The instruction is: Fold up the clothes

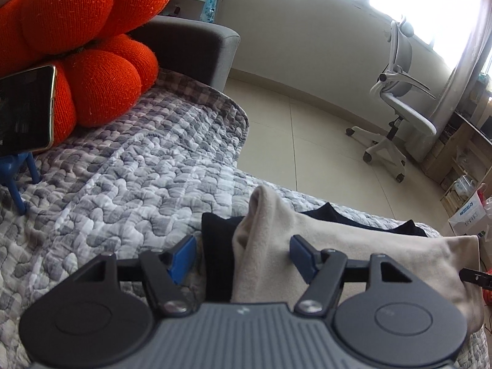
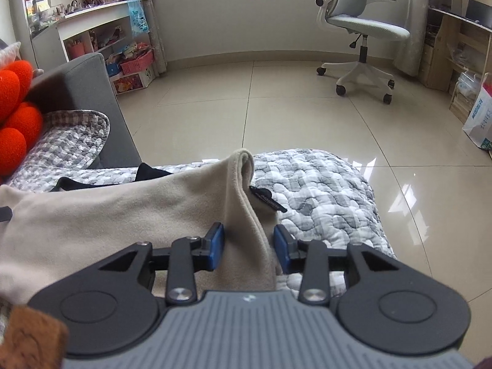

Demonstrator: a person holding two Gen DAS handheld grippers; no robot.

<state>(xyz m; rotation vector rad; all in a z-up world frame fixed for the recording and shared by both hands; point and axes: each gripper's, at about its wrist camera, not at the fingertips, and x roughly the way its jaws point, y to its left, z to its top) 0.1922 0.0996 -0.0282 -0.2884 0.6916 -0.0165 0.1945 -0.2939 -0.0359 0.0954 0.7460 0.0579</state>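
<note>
A beige fleece garment (image 1: 353, 246) lies spread on the quilted cover, on top of a black garment (image 1: 215, 246) that sticks out at its left and far edges. My left gripper (image 1: 243, 249) is open, its blue pads straddling a raised beige fold and the black edge. In the right wrist view the beige garment (image 2: 123, 215) fills the left half, and a small black label (image 2: 267, 200) hangs at its right hem. There my right gripper (image 2: 249, 241) is open, its pads close on either side of the upright hem fold.
An orange cushion (image 1: 92, 46) and a phone on a blue stand (image 1: 24, 110) sit left on the grey checked quilt (image 1: 138, 184). A grey sofa armrest (image 2: 80, 92) stands behind them. Beyond the quilt's edge are tiled floor (image 2: 292, 123), an office chair (image 2: 359, 37) and shelves.
</note>
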